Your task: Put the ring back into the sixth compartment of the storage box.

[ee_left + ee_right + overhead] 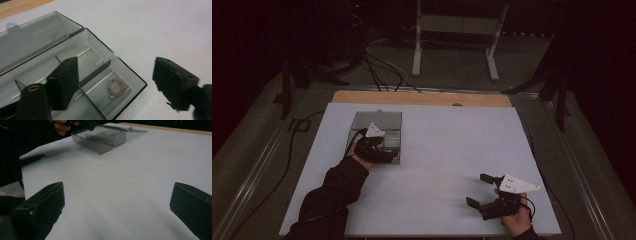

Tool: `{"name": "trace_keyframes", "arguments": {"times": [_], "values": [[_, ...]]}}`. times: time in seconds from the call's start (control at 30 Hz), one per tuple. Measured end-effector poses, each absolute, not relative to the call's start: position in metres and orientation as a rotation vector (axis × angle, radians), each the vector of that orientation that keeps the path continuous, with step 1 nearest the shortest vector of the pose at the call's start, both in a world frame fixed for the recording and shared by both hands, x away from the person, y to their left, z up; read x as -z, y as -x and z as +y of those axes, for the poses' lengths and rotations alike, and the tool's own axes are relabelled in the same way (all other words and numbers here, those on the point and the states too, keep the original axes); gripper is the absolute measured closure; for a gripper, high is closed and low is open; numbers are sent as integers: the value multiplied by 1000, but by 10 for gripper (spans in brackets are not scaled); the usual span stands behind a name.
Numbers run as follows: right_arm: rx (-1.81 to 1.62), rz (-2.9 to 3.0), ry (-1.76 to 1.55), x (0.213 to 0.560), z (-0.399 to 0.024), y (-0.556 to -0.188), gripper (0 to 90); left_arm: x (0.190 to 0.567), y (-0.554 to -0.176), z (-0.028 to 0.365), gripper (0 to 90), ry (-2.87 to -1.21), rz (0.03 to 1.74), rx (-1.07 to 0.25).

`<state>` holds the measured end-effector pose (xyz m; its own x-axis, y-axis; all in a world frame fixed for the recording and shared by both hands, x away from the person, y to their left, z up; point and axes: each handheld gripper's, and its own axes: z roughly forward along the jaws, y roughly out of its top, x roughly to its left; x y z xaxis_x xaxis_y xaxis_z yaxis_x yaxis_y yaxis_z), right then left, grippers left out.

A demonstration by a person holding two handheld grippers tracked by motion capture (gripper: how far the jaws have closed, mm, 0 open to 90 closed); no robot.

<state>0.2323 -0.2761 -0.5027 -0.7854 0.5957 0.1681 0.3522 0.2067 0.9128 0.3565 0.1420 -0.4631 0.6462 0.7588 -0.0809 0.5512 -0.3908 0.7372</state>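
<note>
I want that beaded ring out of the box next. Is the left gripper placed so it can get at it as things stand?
Probably yes. The clear box lies open with its lid folded back, and the bead ring sits alone in the end compartment. The left gripper hangs open above it; only the divider and walls crowd the jaws.

Smoky grey box, pink/gold bead bracelet, white table.

Dim lab: floor cables, metal stand

I see a white table, wooden strip at far edge | on it, far left: an open smoky clear box, lid flat behind it | the rest of the top looks bare to me
</note>
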Motion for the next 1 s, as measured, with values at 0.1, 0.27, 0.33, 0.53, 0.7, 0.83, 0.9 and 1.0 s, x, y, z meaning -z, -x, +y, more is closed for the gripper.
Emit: {"name": "trace_keyframes", "arguments": {"times": [0.1,0.27,0.33,0.53,0.7,0.83,0.9,1.0], "values": [[-1610,2260,-899,502,-276,-231,0,461,-354,144,157,-2091,1006,-332],[-1613,2256,-900,502,-277,-232,0,457,-350,148,55,-2076,993,-280],[-1611,2257,-899,502,-277,-232,0,456,-349,149,10,-2071,995,-274],[-1610,2258,-905,503,-276,-232,0,450,-344,157,7,-2031,983,-258],[-1612,2258,-908,503,-276,-233,0,450,-338,163,7,-2033,955,-249],[-1614,2258,-902,502,-276,-232,0,451,-332,168,6,-2032,946,-242],[-1619,2254,-910,502,-277,-232,0,451,-329,171,7,-2030,944,-244],[-1619,2253,-912,502,-277,-232,0,451,-323,175,7,-2028,935,-238]]}}
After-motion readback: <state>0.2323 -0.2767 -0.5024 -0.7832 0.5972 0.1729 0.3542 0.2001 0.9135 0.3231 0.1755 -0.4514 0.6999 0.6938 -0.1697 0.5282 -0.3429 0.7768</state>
